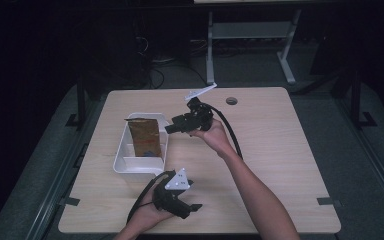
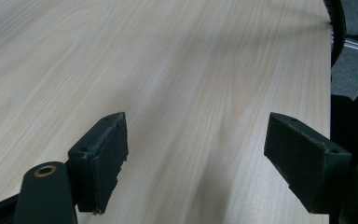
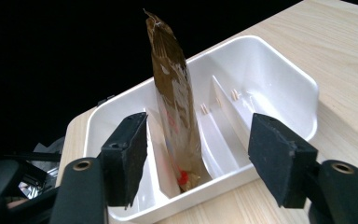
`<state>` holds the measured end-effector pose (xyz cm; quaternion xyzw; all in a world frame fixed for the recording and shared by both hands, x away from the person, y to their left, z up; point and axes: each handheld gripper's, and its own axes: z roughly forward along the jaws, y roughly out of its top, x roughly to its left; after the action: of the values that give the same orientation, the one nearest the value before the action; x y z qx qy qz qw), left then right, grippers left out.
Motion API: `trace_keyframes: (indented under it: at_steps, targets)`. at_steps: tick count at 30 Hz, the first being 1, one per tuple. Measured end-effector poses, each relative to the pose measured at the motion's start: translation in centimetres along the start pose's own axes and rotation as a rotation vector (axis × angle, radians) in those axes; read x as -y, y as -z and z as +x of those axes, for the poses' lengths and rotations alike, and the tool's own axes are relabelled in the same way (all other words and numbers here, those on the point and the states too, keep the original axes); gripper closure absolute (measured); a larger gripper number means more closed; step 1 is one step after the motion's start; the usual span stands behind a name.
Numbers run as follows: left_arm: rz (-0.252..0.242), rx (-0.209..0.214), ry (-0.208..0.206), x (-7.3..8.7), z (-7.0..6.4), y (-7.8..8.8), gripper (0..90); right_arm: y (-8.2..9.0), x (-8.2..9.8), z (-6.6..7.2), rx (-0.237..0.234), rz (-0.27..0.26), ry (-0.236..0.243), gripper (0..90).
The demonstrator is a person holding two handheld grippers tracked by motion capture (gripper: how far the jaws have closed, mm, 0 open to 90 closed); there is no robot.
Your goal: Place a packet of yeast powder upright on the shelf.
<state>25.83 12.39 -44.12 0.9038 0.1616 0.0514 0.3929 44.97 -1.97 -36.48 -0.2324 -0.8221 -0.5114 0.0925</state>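
Observation:
A brown paper pouch [image 1: 144,137] stands upright in a white divided tray [image 1: 130,167] at the table's left middle. In the right gripper view the pouch [image 3: 172,93] sits edge-on in a narrow slot between two dividers of the tray [image 3: 279,70]. My right gripper [image 1: 169,128] hovers just right of the tray, pointing at the pouch; its jaws [image 3: 198,158] are open, apart from the pouch with nothing pressed between them. My left gripper [image 1: 196,207] rests near the table's front edge, pointing right. Its jaws [image 2: 196,158] stand open over bare wood.
The wooden table [image 1: 280,150] has a round cable hole [image 1: 231,101] at the back. The right gripper's black cable [image 1: 230,132] trails along the forearm. Beyond the far edge is a dark floor with a white desk frame [image 1: 210,45].

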Motion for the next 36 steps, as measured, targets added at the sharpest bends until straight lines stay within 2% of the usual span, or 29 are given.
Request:
trace_keyframes:
  at_steps: [18, 25, 34, 36]
  targets:
    - [0.0, 0.009, 0.014, 0.0, 0.3, -0.1, 21.9, 4.4, 2.1, -0.1, 0.037, -0.039, -0.021, 34.2]
    - [0.0, 0.011, 0.025, 0.0, 0.5, -0.1, 22.1, 6.4, 3.6, -0.4, 0.058, -0.061, -0.038, 33.7]
    - [0.002, 0.011, 0.03, 0.0, 0.5, -0.2, 21.9, 8.1, 5.0, -0.9, 0.077, -0.056, -0.064, 32.4]
    - [0.001, 0.01, 0.027, -0.1, 0.5, -0.2, 21.9, 8.4, 5.4, -1.0, 0.084, -0.069, -0.066, 32.5]
